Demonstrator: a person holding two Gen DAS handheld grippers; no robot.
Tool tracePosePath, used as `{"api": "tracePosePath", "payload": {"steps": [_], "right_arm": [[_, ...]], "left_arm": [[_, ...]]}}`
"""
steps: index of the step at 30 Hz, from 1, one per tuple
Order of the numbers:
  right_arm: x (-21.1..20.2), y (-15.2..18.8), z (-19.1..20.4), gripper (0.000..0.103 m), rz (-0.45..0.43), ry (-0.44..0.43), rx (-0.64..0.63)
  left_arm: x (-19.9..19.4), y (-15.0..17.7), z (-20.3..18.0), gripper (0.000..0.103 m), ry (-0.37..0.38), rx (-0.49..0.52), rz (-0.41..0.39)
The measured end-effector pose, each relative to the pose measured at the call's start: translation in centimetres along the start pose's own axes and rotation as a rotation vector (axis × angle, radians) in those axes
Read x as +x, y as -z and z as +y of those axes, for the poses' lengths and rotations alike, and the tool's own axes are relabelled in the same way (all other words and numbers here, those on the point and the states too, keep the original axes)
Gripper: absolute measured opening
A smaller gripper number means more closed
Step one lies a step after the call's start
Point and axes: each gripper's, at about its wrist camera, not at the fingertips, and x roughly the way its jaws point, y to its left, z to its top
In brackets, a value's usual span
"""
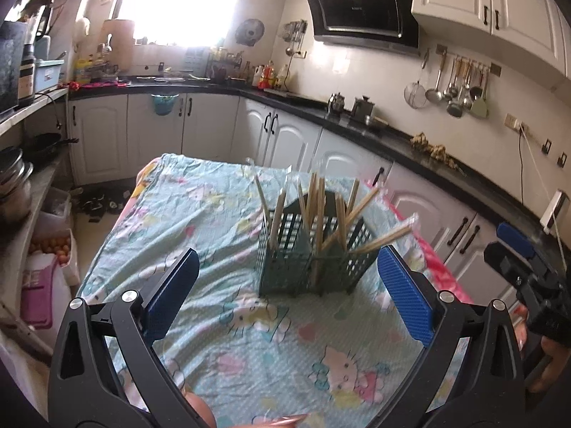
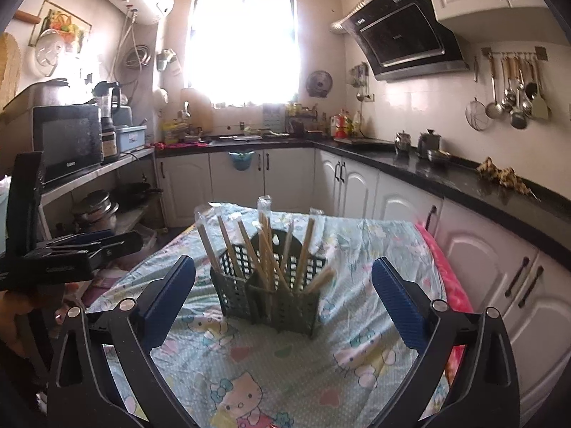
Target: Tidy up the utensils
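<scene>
The dark green slotted plastic utensil caddy [image 1: 314, 253] stands upright near the middle of the desk, and in the left wrist view it sits just right of frame centre. The bundle of pale wooden chopsticks [image 1: 321, 210], several of them in clear sleeves, stands in its compartments and fans out at loose angles; one pair leans far toward the right of the frame, likely because the compartments are wide and nothing keeps the sticks together. The desk wears a light blue cartoon-cat cloth [image 1: 221, 207], rumpled around the caddy's base.

The left hand-held gripper [image 1: 285, 296] is spread wide with nothing between its blue pads, hovering short of the caddy. The right hand-held gripper [image 2: 283, 294] is likewise spread and empty, framing the caddy from a lower, more head-on angle. Judging by this, both are poised back from the caddy, either done or about to tidy the leaning sticks.

The right wrist view shows the caddy's arched back with a hanging hole, which the left view does not, and catches the left hand-held gripper side-on at the frame's left edge. The left wrist view alone shows the right one side-on at its right edge.
</scene>
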Motion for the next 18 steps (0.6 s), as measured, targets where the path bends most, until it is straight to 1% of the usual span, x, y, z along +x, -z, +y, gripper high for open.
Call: {"api": "tracePosePath", "payload": {"steps": [5, 10, 12, 14, 18], "right_arm": [[-0.1, 2.4, -0.1, 0.096, 0.010, 0.033, 0.011], [0.5, 4.8, 0.1, 0.096, 0.053, 0.044, 0.010], [0.8, 5.8, 0.2, 0.096, 0.067, 0.044, 0.008], [1.0, 6.7, 0.3, 0.096, 0.074, 0.049, 0.006], [1.4, 8.2, 0.5, 0.096, 0.074, 0.045, 0.024]], "left_arm": [[0.3, 2.2, -0.2, 0.092, -0.017, 0.019, 0.031], [0.9, 4.2, -0.2, 0.092, -0.027, 0.028, 0.062], [1.0, 5.0, -0.1, 0.092, -0.039, 0.021, 0.065], [1.1, 5.7, 0.1, 0.092, -0.033, 0.008, 0.069], [1.1, 7.2, -0.3, 0.092, -0.059, 0.020, 0.043]]}}
